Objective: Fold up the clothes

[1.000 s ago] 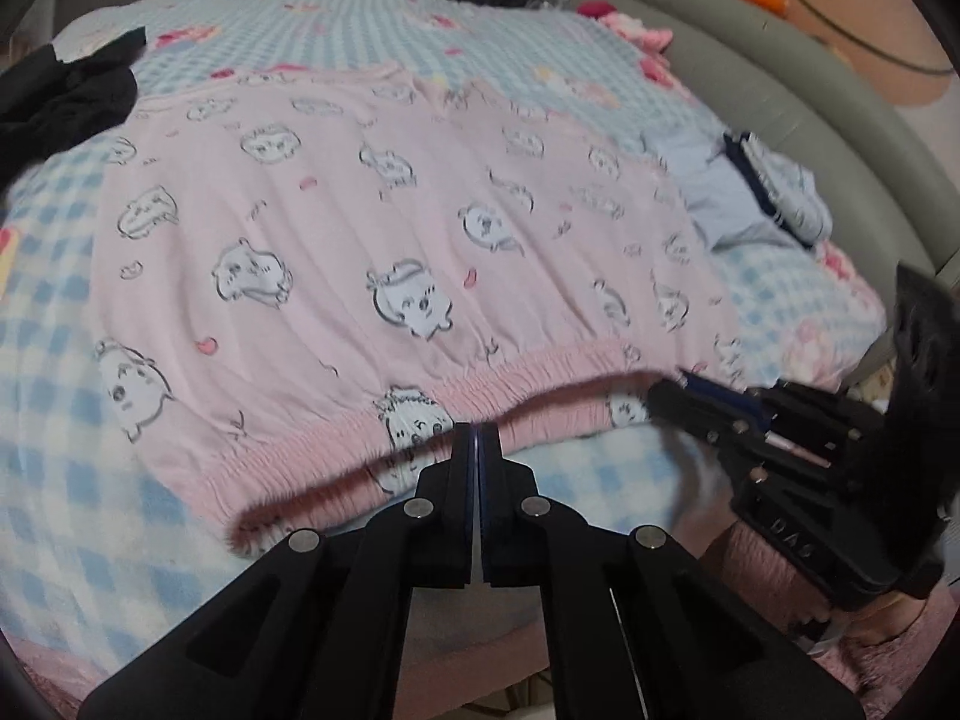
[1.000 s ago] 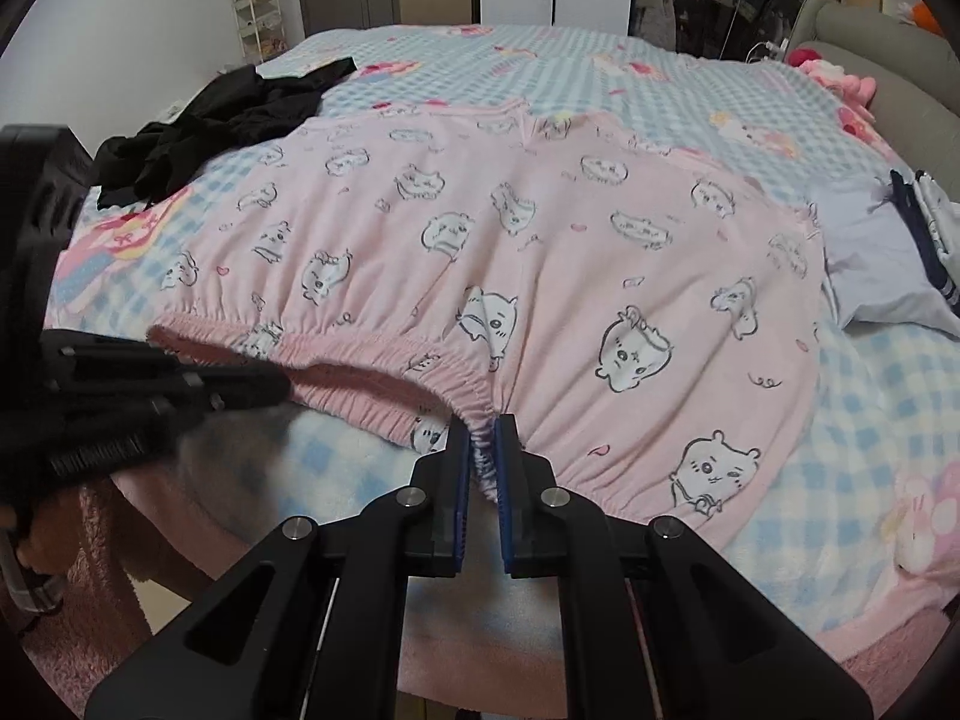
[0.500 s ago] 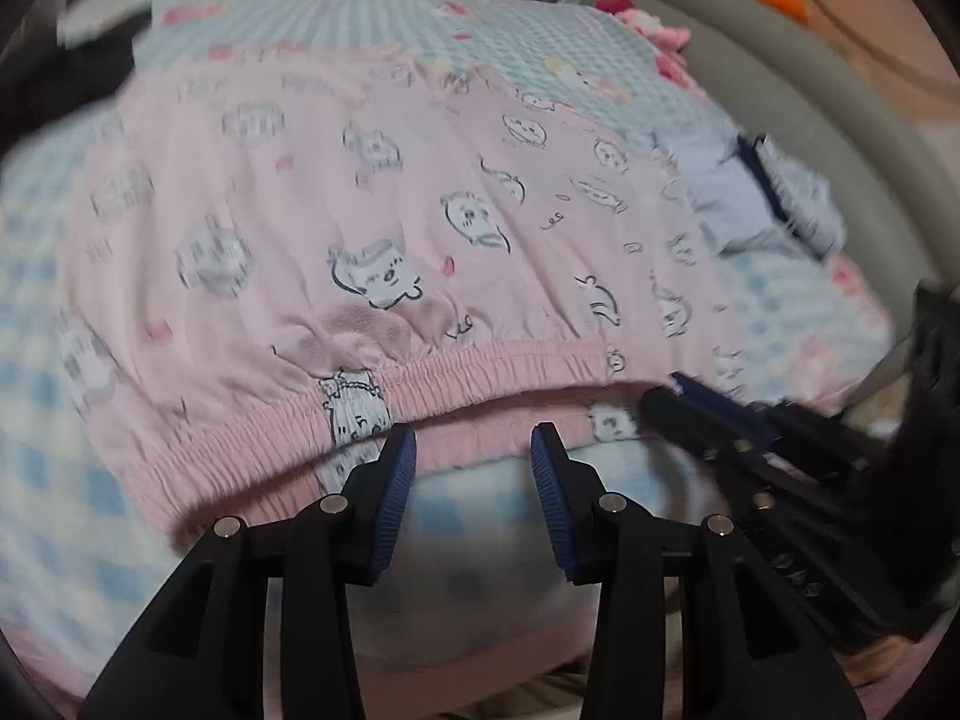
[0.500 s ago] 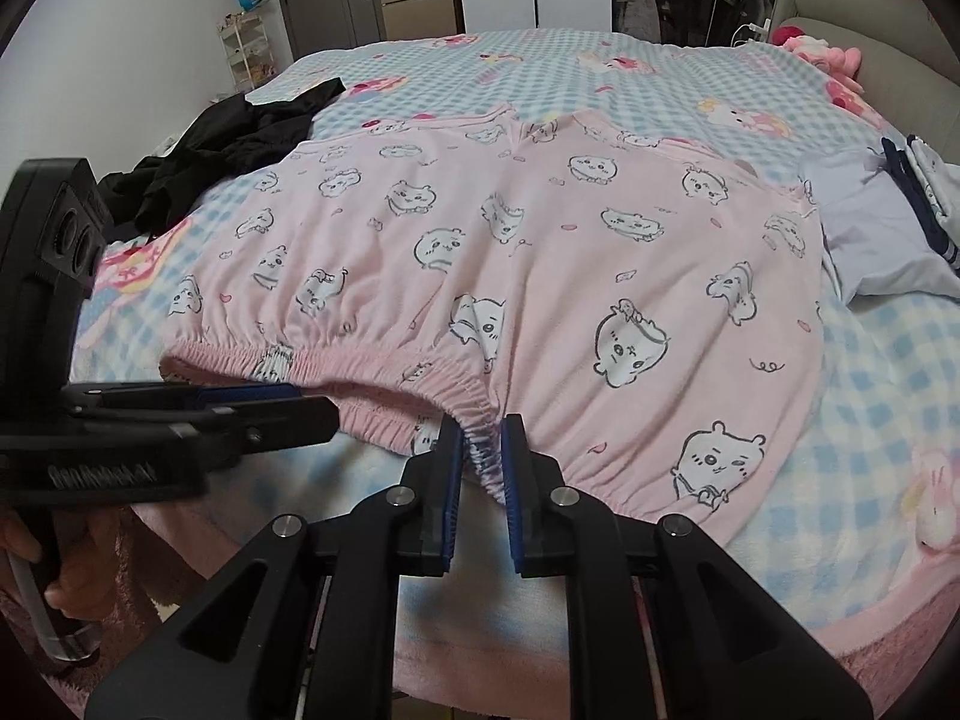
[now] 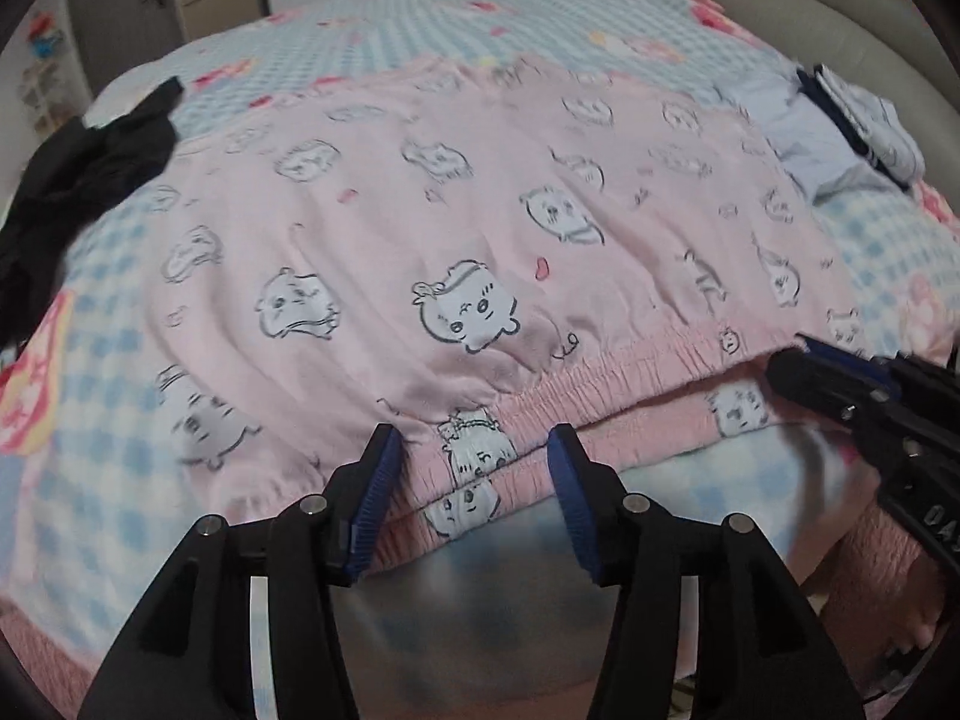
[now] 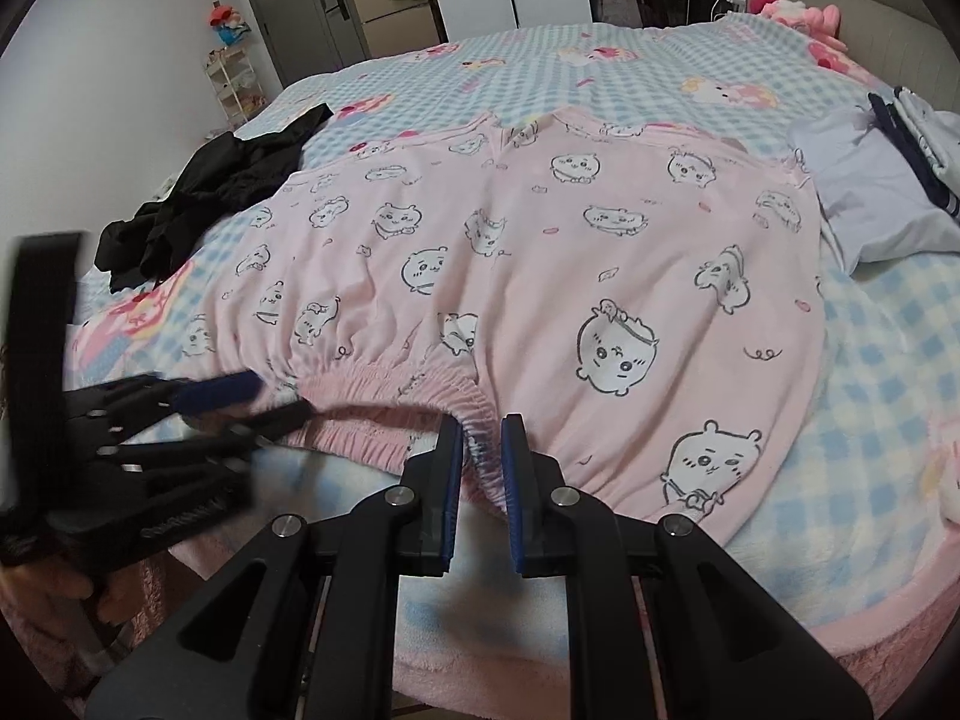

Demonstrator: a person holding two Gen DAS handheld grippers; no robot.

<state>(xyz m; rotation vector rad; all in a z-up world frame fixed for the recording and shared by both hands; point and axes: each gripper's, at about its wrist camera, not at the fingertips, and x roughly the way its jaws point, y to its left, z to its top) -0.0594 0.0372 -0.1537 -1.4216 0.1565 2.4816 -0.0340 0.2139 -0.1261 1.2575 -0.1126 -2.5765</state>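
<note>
Pink pyjama shorts [image 5: 456,228] with cartoon animal prints lie spread flat on the bed, elastic waistband [image 5: 600,384] toward me. My left gripper [image 5: 471,480] is open, its jaws on either side of the waistband's near edge. My right gripper [image 6: 483,450] is slightly parted with the waistband [image 6: 384,384] bunched between its pads [image 6: 453,468]; it also shows at the right of the left wrist view [image 5: 840,384]. The left gripper shows blurred at the left of the right wrist view [image 6: 228,402]. The shorts [image 6: 540,252] fill the middle of that view.
The bed has a blue checked blanket [image 6: 600,78]. A black garment [image 6: 204,204] lies crumpled at the left. Folded pale blue and white clothes [image 6: 882,180] sit at the right. A grey sofa back [image 5: 840,12] curves behind the bed. Wardrobes and a door [image 6: 336,12] stand beyond.
My left gripper has opened and let go of the waistband, and swung to face the shorts' middle. My right gripper's jaws have parted a little around the waistband.
</note>
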